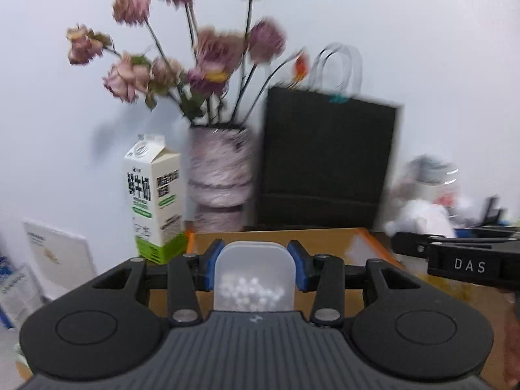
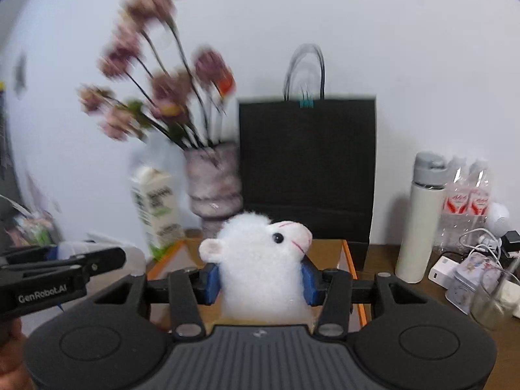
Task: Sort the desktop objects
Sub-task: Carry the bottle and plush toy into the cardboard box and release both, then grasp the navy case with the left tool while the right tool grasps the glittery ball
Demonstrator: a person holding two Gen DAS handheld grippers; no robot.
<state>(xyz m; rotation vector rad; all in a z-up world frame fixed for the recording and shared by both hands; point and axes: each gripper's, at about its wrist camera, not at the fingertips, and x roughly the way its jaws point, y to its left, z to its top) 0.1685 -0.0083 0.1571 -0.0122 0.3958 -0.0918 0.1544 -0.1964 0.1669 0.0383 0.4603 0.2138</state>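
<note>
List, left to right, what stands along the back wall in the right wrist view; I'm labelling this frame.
Milk carton → vase of flowers → black paper bag → white flask with grey lid → pack of water bottles.

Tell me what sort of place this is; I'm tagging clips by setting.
Probably a home or office desk against a plain wall: a milk carton beside a vase of dried flowers, a black paper bag, and chargers and cables by a white flask.
</note>
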